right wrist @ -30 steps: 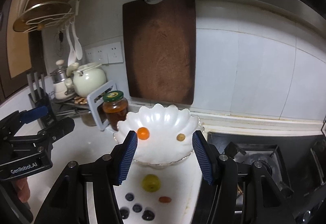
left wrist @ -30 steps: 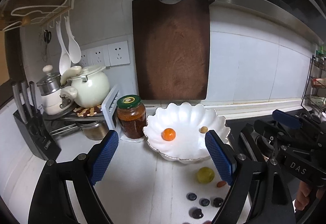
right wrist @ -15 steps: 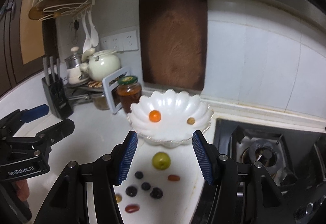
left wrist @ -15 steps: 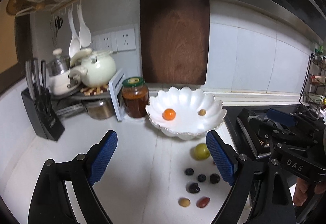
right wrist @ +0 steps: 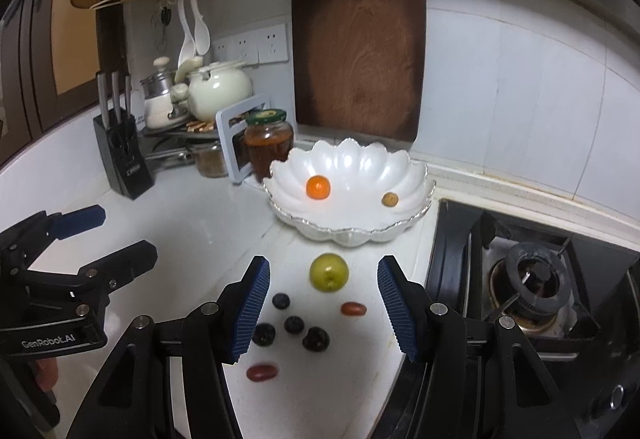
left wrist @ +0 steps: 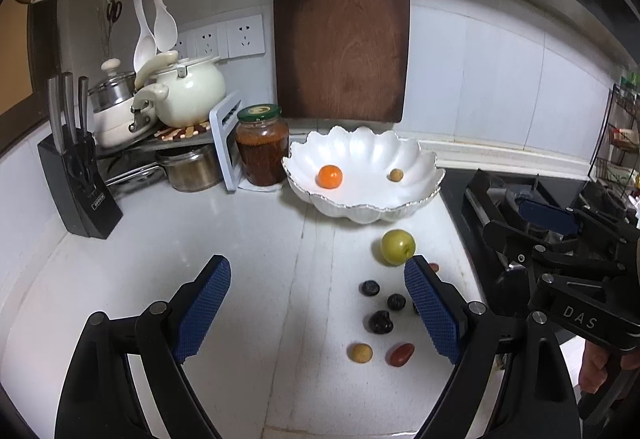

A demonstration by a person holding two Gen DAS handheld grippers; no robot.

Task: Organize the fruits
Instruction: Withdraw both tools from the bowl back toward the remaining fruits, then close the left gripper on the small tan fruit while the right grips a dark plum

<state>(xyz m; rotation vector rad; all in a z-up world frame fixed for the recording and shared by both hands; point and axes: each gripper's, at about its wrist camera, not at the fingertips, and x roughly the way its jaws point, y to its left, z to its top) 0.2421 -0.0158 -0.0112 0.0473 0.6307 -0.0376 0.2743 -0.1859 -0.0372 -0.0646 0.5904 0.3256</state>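
A white scalloped bowl (left wrist: 420, 195) (right wrist: 412, 175) on the counter holds a small orange fruit (left wrist: 330, 176) (right wrist: 318, 187) and a small tan fruit (left wrist: 396, 175) (right wrist: 389, 199). In front of it lie a green fruit (left wrist: 397, 247) (right wrist: 329, 272), several dark berries (left wrist: 380, 321) (right wrist: 294, 324), red oval fruits (left wrist: 401, 354) (right wrist: 353, 308) and a yellow fruit (left wrist: 359, 352). My left gripper (left wrist: 318, 313) is open and empty above the counter, left of the loose fruit. My right gripper (right wrist: 322, 307) is open and empty, its blue pads (right wrist: 394, 303) on either side of the loose fruit, above it.
A jar (left wrist: 262, 143) stands left of the bowl, with pots (left wrist: 188, 95) and a knife block (left wrist: 78, 179) further left. A dark cutting board (left wrist: 340, 31) hangs on the wall. A gas stove (right wrist: 528, 283) borders the counter on the right.
Both grippers have pulled back and risen from the bowl, so the bowl looks further away and more loose fruit shows in front. Both stay open and empty.
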